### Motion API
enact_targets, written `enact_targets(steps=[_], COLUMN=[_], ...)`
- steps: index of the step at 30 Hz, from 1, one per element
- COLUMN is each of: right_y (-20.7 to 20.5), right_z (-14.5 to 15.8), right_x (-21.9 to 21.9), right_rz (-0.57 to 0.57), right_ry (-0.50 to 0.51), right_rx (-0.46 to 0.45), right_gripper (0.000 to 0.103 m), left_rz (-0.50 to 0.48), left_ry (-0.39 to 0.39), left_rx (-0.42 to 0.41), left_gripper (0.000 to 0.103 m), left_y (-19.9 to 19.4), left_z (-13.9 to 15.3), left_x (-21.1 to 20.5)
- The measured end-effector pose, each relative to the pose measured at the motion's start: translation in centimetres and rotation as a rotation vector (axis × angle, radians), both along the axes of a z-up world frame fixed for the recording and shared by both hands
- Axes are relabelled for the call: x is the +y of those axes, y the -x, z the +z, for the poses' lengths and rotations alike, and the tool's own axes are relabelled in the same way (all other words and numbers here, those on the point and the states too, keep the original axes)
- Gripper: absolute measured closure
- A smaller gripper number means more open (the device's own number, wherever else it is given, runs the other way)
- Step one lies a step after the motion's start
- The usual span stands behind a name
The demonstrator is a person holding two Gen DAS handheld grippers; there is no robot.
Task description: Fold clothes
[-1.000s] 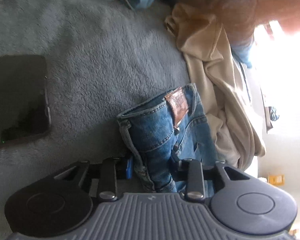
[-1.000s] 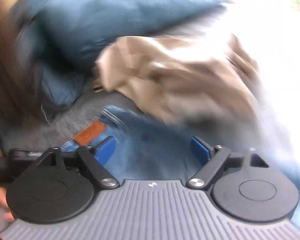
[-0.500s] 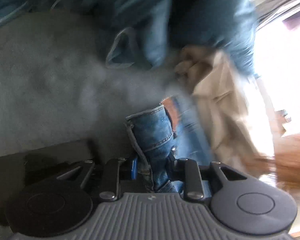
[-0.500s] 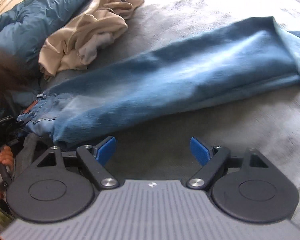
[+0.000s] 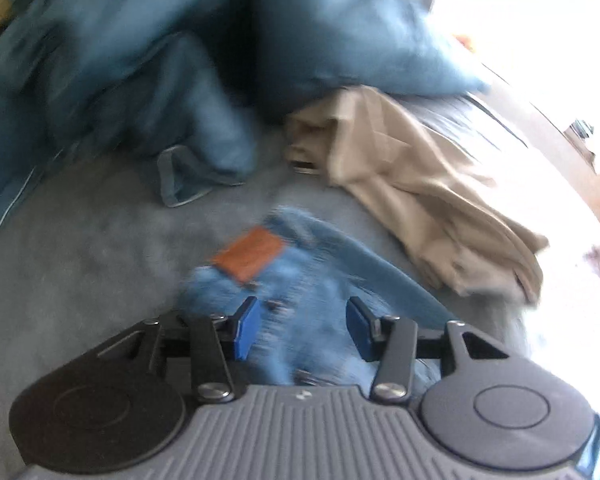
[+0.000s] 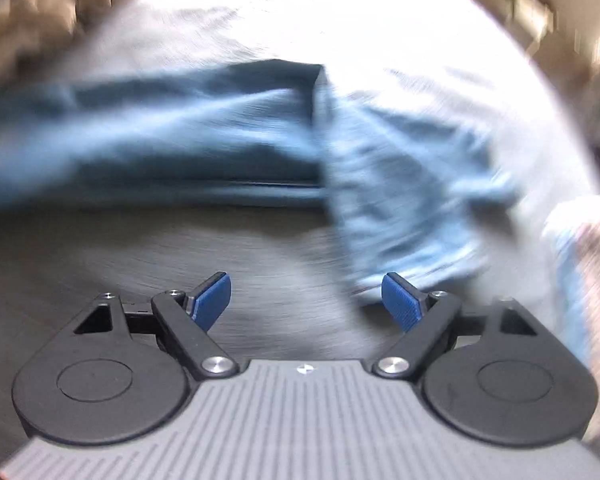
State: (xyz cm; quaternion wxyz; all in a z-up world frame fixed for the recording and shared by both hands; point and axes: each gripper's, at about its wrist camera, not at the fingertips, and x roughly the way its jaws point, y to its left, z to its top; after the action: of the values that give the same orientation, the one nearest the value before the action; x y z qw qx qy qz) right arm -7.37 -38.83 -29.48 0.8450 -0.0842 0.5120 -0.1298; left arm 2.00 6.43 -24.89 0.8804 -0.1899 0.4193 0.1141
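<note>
**Both grippers open over the jeans on the grey blanket**

Your left gripper [image 5: 300,326] has its jaws apart, with nothing clamped between the blue pads [image 5: 246,328]. The waist end of the jeans [image 5: 300,280] lies straight under and just ahead of the gap; the picture is smeared, so you cannot tell whether the pads touch the denim. A brown leather patch [image 5: 250,254] on the waistband shows just beyond the left pad. The jeans rest on the grey blanket [image 5: 80,248], which fills the lower left of your left view.

Farther out, to the right of the jeans, a beige garment [image 5: 412,184] lies crumpled in a long heap, near the denim but apart from it as far as the blur allows. Behind it sits a dark blue pillow [image 5: 340,40], with more blue bedding [image 5: 100,60] bunched to its left and a small fold of blue cloth [image 5: 184,178] at its foot.

Your right gripper [image 6: 306,300] also has its jaws wide apart and empty, over bare blanket [image 6: 140,264]. One jeans leg [image 6: 160,140] stretches across the view beyond the pads; its paler cuff end [image 6: 400,184] drops down toward the right pad and ends just beside it. The beige garment [image 6: 32,16] is a blur at the upper left, well away from this gripper.
</note>
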Motion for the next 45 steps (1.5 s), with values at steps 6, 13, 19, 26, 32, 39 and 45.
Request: enact_targets(steps=[6, 13, 19, 26, 32, 39, 45], right_y=[0.1, -0.1, -2.6, -6.7, -9.1, -5.1, -6.1], right_z=[-4.9, -3.3, -1.2, -0.3, -0.2, -0.9, -3.2], right_x=[-2.5, -7.5, -15.8, -27.9, -37.6, -35.5, -31.3], right_rz=[0.204, 0.053, -0.165, -0.504, -0.83, -0.784, -0.5], right_ry=[0.133, -0.093, -0.292, -0.548, -0.76, -0.794, -0.654], right_rx=[0.058, 0.0, -0.102, -0.246, -0.392, -0.34, -0.139], right_gripper=[0.031, 0.096, 0.1, 0.1, 0.08, 0.046, 0.043], left_rz=[-0.252, -0.543, -0.769, -1.0, -1.169, -1.284, -1.38], left_ry=[-0.039, -0.05, -0.097, -0.127, -0.225, -0.27, -0.338], left_rx=[-0.008, -0.039, -0.106, -0.107, -0.138, -0.16, -0.171], left_gripper=[0.054, 0.054, 0.054, 0.054, 0.055, 0.057, 0.061], left_y=[-1.3, 0.0, 1.1, 0.9, 1.1, 1.6, 1.7], left_z=[-1.5, -2.8, -2.9, -3.9, -4.9, -5.6, -6.8], left_x=[-11.1, -23.0, -30.7, -38.1, -43.6, -47.2, -49.3])
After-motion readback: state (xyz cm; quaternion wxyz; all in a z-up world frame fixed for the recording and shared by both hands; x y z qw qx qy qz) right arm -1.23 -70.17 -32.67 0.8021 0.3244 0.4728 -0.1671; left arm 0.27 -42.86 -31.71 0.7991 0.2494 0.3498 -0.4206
